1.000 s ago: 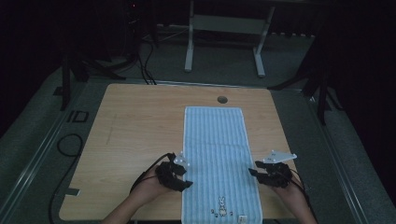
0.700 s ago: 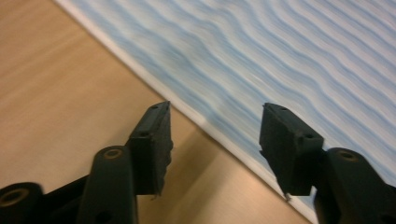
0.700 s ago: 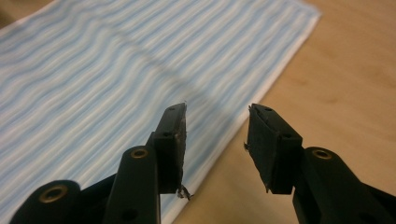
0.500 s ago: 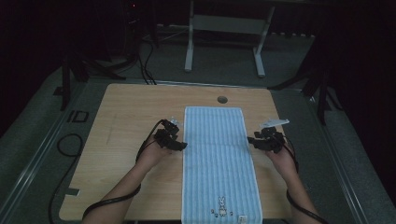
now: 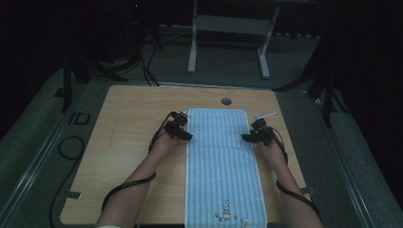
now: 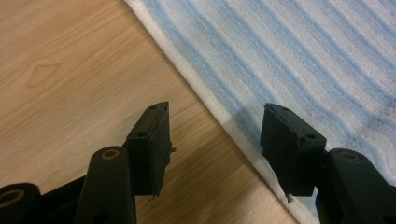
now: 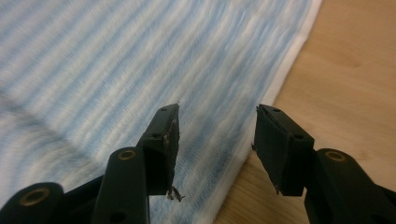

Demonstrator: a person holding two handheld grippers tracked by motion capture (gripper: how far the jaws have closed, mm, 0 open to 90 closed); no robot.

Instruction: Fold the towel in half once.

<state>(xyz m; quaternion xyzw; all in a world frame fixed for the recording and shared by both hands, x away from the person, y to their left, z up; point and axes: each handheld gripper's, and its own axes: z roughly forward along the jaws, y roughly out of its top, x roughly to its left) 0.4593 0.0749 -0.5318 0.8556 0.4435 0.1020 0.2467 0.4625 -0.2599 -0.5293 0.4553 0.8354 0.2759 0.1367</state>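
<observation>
Scene: a person at a wooden table point(image 5: 128, 142) works a blue-and-white striped towel point(image 5: 218, 161) with a two-jaw gripper in each hand

Towel, place: it lies flat at centre-right of the high view, its far short edge just below a small round hole point(image 5: 226, 101) in the tabletop, its near short edge at the bottom of the frame

Towel, axis: the long axis runs from the bottom of the high view to upper centre, the stripes along it; a small embroidered rabbit motif point(image 5: 227, 207) marks the near end

Left gripper point(image 5: 183, 134): at the towel's left long edge, centre-left of the high view, toward the far end; in its own view its jaws stand apart astride the white hem point(image 6: 219, 116), one over bare wood, one over cloth, nothing pinched

Right gripper point(image 5: 249, 137): at the right long edge, opposite; its jaws have just been opening and stand apart over the hem point(image 7: 285, 79), gripping nothing, with the cloth beneath them blurred

Step in hand: by the look of it, both grippers are lining up on the two long edges near the far end, ahead of a grasp

Next move: probably to lower each pair of jaws onto its hem, close on the cloth at matching points, then lift the far end toward the near one for a fold across the long axis; whether the lower jaws already touch the table is hard to tell
</observation>
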